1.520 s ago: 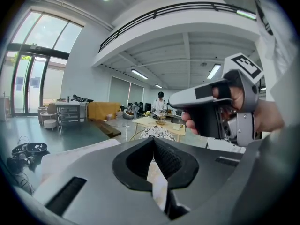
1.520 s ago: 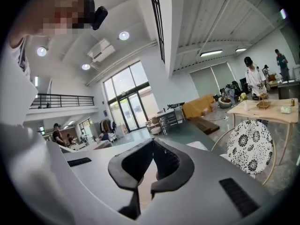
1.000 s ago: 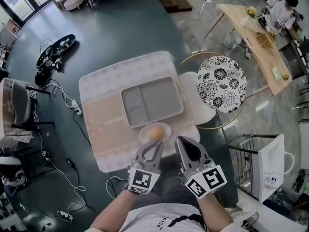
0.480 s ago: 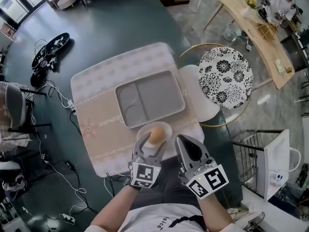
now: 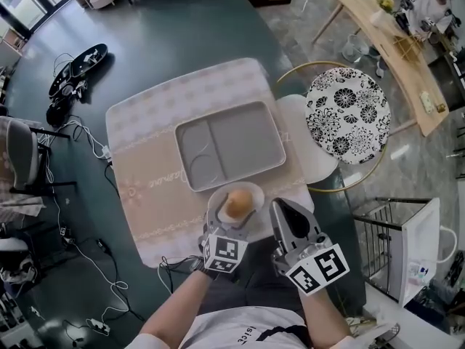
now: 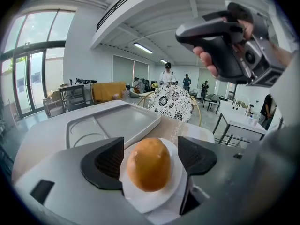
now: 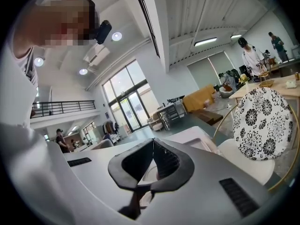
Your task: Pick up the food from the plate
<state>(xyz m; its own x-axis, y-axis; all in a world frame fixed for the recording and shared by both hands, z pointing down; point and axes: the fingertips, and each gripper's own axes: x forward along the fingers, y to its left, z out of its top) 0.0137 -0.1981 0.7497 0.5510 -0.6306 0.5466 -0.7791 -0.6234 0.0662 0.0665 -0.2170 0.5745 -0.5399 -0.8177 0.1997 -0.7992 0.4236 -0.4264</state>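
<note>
On the left, the left hand-held gripper (image 5: 230, 228) is held low over the near edge of the counter (image 5: 142, 133), and its jaws are being opened wide. A brown bread roll (image 6: 149, 164) is seen between the two black pads (image 6: 105, 163), but it is not touched by them. The roll is lying on a small white plate (image 6: 140, 202), so nothing has been picked up yet. Just behind the plate, a grey tray (image 5: 240, 140) is set on the counter. Further right, the right hand-held gripper (image 5: 283, 211) is held just beside the plate with its jaws pressed together, and nothing is gripped in it. A chair with a black and white flower pattern (image 5: 347, 120) is seen at the far right

A few things could go wrong from here. The roll looks soft, so it may be squashed if the jaws are closed too hard. It is round, so it may be squeezed out sideways if it is caught off its middle. The plate could be bumped or dragged off the near edge if the pads are brought down too low
</note>
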